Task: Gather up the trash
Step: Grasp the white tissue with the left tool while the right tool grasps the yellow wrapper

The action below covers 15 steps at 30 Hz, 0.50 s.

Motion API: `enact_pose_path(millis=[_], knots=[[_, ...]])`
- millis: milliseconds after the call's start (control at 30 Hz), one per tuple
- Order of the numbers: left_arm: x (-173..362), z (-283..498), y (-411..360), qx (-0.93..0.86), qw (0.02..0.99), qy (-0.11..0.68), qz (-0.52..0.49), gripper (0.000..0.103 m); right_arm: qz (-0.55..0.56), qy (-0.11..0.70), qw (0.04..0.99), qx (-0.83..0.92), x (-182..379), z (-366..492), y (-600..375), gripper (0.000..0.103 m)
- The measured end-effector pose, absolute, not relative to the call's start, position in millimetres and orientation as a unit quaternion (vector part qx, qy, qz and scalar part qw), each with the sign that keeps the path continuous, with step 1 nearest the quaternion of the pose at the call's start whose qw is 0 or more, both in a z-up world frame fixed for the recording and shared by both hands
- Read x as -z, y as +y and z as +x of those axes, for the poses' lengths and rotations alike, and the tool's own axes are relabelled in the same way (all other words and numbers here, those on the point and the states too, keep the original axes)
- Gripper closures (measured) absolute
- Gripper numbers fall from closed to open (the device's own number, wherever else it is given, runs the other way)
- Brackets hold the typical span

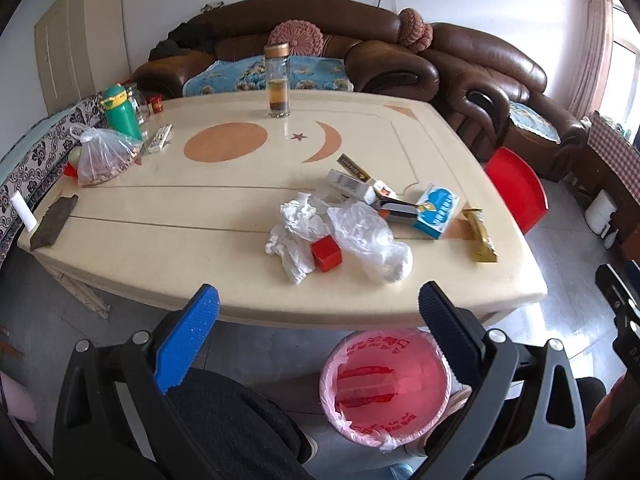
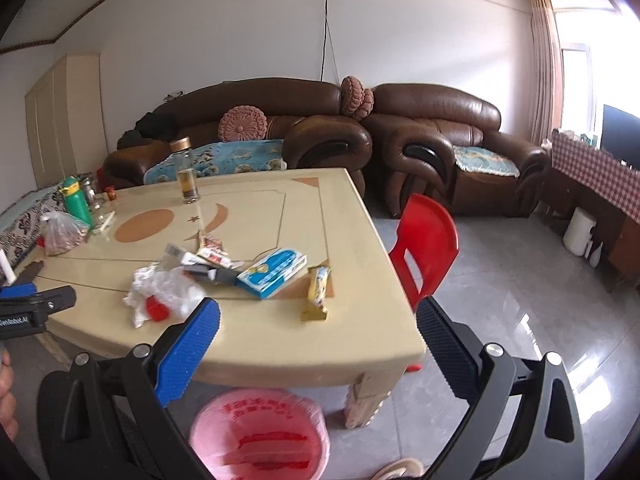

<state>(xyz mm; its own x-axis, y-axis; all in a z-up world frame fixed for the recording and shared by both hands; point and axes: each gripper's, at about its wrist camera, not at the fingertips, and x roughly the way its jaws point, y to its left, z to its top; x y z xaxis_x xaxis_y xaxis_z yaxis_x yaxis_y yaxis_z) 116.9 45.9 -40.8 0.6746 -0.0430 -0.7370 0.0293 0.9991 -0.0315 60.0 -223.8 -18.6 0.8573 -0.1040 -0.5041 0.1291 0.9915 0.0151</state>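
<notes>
Trash is seen from the left wrist view heaped near the front edge of the table (image 1: 160,208): crumpled tissue (image 1: 294,236), a clear plastic bag (image 1: 368,240) and a red block (image 1: 327,255) touching both, with a blue box (image 1: 437,211) and a gold wrapper (image 1: 481,236) further right. The left gripper (image 1: 318,308) is held spread and empty, short of the pile, above the pink-lined bin (image 1: 386,388) on the floor below the table edge. A soft item is best pinched at a raised fold, then carried straight back over the bin. Red characters are printed on the liner but cannot be read.

From the right wrist view, the right gripper (image 2: 318,322) is likewise spread and empty, near the table's front edge. The wrapper (image 2: 318,292) lies nearest and could be taken across its narrow width. On the left tool at the frame's left edge, "GenRobot.AI" can be made out, partly cut off.
</notes>
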Motion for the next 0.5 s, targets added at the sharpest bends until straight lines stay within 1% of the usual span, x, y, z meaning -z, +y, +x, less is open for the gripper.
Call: enact_pose_path(millis=[200, 500], knots=[[54.6, 154.0, 65.1, 0.0, 0.908, 0.419, -0.029, 0.005, 0.023, 0.27, 0.962, 0.039, 30.9, 93.7, -227.8, 0.007], [92.6, 211.9, 83.9, -0.005, 0.889, 0.455, -0.058, 0.005, 0.02, 0.288, 0.957, 0.026, 67.4, 144.9, -231.8, 0.007]])
